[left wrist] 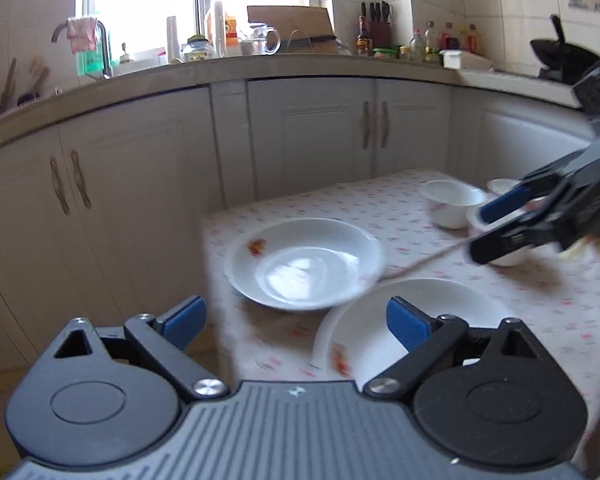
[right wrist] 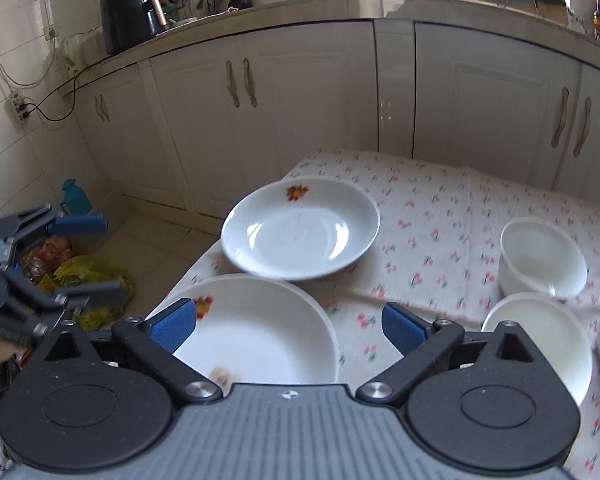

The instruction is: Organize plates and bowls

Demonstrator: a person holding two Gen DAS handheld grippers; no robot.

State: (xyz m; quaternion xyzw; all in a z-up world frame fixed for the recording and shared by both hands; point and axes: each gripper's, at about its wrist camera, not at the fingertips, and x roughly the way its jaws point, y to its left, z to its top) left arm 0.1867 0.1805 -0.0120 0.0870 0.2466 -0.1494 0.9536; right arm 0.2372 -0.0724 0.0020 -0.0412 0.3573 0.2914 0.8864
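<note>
Left claw (left wrist: 294, 326) wide open and empty, far plate (right wrist: 300, 230) overlapping near plate (right wrist: 256, 340) on the flowered counter (right wrist: 432, 216), right claw (right wrist: 290, 326) agape holding nothing, bowls (right wrist: 542, 258) at right

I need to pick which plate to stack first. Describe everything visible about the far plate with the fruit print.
The far plate is a deep, round, glossy white dish, ceramic by its look, with a small red and orange fruit print on its inner wall. It is empty, and window light reflects in its well. It sits upright near the corner of the flowered tablecloth, its near rim overlapping the rim of the near plate; whether they touch is unclear. Neither tool touches it.
</note>
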